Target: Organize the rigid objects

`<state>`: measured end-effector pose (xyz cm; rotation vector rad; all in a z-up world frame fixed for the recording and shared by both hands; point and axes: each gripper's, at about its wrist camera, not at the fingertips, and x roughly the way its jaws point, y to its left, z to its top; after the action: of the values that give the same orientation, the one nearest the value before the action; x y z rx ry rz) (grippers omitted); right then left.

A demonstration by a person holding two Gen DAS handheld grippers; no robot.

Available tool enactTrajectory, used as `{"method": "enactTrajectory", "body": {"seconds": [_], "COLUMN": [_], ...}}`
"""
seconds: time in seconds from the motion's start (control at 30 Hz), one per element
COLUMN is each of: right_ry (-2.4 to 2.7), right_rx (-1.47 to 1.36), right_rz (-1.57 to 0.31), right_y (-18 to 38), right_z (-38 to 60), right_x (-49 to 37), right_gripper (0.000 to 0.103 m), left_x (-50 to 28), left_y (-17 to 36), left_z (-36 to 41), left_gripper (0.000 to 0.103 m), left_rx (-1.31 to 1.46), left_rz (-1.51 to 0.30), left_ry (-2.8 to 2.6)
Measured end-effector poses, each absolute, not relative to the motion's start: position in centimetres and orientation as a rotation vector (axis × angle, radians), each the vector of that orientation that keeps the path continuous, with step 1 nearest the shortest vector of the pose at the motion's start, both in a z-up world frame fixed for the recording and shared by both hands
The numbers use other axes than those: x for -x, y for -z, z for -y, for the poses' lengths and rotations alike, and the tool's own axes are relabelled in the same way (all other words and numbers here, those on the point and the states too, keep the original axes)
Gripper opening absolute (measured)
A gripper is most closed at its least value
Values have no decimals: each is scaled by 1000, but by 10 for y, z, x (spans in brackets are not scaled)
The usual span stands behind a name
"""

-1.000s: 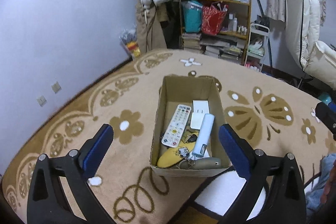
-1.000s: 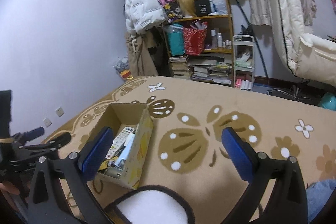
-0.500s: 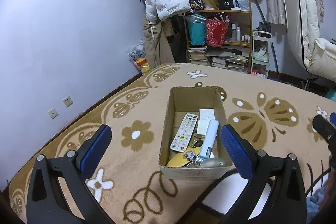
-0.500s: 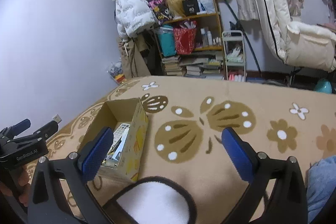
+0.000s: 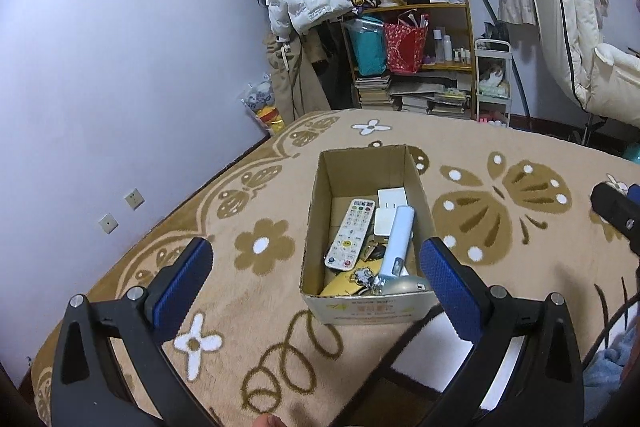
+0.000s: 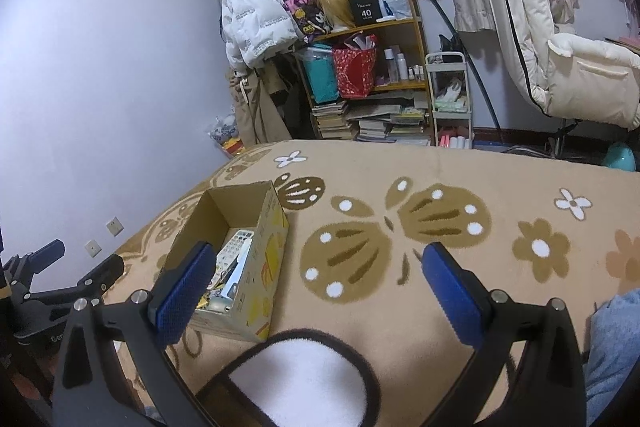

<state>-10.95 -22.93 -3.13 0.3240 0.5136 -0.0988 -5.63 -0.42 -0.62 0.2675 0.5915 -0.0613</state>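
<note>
Both tools are spread wide and holding nothing. The left tool (image 5: 312, 267) hangs over the near end of the cardboard box (image 5: 316, 211), which sits open on the tan flower-pattern blanket (image 5: 256, 267) (a bed, by the look of it). Inside the box: a white remote (image 5: 350, 233), a pale blue tube-shaped thing (image 5: 398, 239) lying lengthwise beside it, a white flat block (image 5: 390, 205) toward the far end, something yellow (image 5: 344, 285) and a grey rounded piece (image 5: 404, 285) at the near wall. The right tool (image 6: 316, 283) is off to the box's right, over the butterfly pattern (image 6: 396, 231).
</note>
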Motion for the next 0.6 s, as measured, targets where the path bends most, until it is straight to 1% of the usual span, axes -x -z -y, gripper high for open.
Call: {"method": "enactTrajectory", "body": {"seconds": [0.33, 0.6], "right_ry": [129, 116], "right_rx": [-189, -187], "right_rz": [-562, -569], "right_y": [38, 39], "right_z": [210, 207], "right_x": [107, 109], "right_gripper": [103, 103], "left_x": [60, 61], "left_y": [8, 6], "left_z": [7, 4], "left_gripper": [103, 103], "left_rx": [-261, -230], "left_rz": [-596, -604], "left_ry": [69, 91]}}
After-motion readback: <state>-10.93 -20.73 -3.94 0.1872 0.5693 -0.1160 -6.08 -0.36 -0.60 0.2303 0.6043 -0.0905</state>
